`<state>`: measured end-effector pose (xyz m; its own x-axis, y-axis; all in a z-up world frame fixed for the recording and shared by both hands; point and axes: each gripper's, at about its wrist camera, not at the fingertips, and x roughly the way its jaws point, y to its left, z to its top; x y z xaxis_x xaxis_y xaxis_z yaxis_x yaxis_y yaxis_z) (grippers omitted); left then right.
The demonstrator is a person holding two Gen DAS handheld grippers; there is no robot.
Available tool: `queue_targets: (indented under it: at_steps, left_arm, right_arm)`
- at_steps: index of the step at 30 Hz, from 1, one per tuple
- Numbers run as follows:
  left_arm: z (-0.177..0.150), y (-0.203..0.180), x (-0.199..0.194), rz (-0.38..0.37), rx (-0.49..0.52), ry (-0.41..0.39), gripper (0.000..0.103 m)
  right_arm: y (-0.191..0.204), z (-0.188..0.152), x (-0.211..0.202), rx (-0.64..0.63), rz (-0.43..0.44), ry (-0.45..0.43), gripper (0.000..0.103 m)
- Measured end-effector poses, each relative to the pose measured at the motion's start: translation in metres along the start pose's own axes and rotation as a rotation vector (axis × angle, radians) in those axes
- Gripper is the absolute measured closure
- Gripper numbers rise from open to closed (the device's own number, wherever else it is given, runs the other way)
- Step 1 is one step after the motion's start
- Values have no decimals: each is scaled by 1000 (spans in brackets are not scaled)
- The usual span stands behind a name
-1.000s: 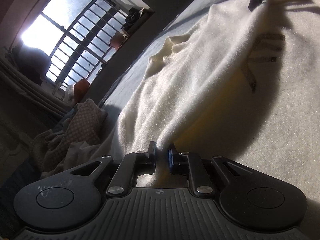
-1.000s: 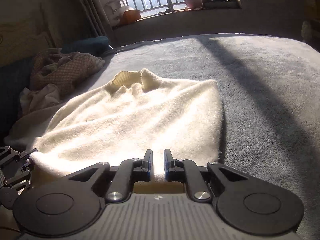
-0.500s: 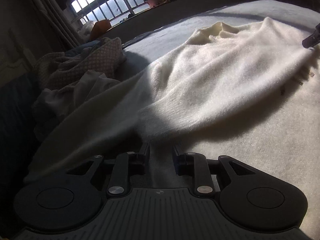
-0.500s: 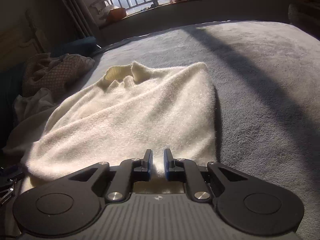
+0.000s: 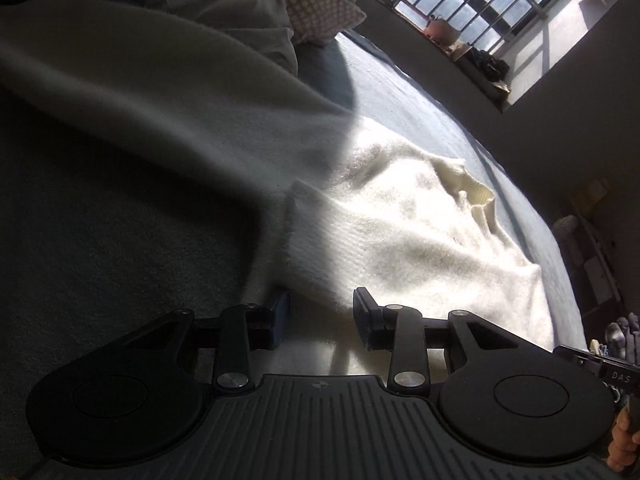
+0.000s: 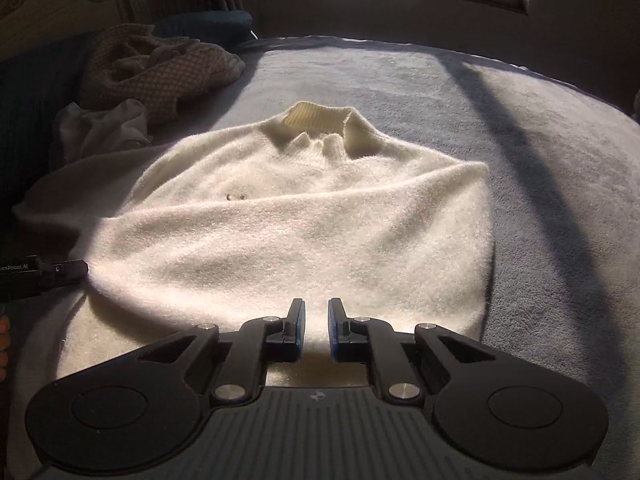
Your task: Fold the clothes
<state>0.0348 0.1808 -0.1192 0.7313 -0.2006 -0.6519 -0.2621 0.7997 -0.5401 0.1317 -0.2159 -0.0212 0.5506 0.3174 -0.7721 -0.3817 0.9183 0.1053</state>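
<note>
Sweater [image 6: 296, 232]: we see it spread on the bed [image 6: 540, 184], collar away from us.
Left tongs [image 5: 322, 318]: jaws opening, sleeve cuff [image 5: 320, 236] between them, pads not pressing.
Right tongs [image 6: 317, 330]: nearly closed at the sweater's near hem; we cannot tell whether cloth is pinched.
Handling: we judge it soft, light and limp; take it by hem or cuffs.

L gripper [image 5: 322, 320] rolled sideways, jaws opening, sleeve cuff between them. R gripper [image 6: 317, 330] angled down, jaws nearly shut.
</note>
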Motion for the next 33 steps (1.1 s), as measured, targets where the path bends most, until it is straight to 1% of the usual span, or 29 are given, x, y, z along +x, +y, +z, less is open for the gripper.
queue_targets:
  at_steps: [2,4,5,7,9,10,11,12,15,18,20,22,25,27,29,31,32,33]
  left_arm:
    - [-3,4,1,-13,-11,-10,68]
    - [-4,6,0,-21,-9,-16,69]
    - [-4,7,0,-24,-3,-15,69]
    - [-3,8,0,-30,7,-14,69]
    - [-3,9,-1,-34,14,-14,69]
    - [-3,8,-1,-35,17,-14,69]
    - [-2,7,0,-32,33,-15,69]
    - [-2,4,-2,-26,57,-18,69]
    - [-3,-4,-15,-9,150,-56,69]
    - [-5,-12,-36,-14,229,-153,69]
    - [-5,-23,-42,-32,295,-206,69]
    - [-6,-36,-38,-63,376,-214,69]
    - [-7,-55,-19,-105,450,-173,69]
    - [-10,-62,-2,-105,481,-145,69]
    - [-16,-63,17,-51,508,-102,69]
    - [-19,-57,32,17,506,-63,69]
    - [-20,-54,31,8,503,-71,69]
    - [-22,-52,30,-1,500,-79,69]
  right_arm:
    - [13,9,5,-33,6,-8,91]
    - [23,12,13,-27,22,-23,91]
    - [28,12,18,-18,31,-32,91]
    - [30,10,35,42,40,-36,91]
    - [30,5,54,74,26,-17,91]
    - [30,0,67,79,10,10,91]
    - [29,-5,73,88,8,3,91]
    - [28,-7,74,97,8,-16,91]
    - [28,-5,71,92,7,-13,91]
    - [28,-2,64,90,8,-20,91]
    - [27,1,52,91,8,-74,91]
    - [21,10,37,105,-1,-155,91]
    - [0,25,33,131,-93,-201,91]
    - [-21,30,37,183,-163,-216,91]
    - [-41,33,42,232,-232,-227,91]
    - [-60,28,56,250,-293,-184,91]
    - [-70,23,66,269,-319,-133,91]
    - [-79,16,72,294,-305,-118,93]
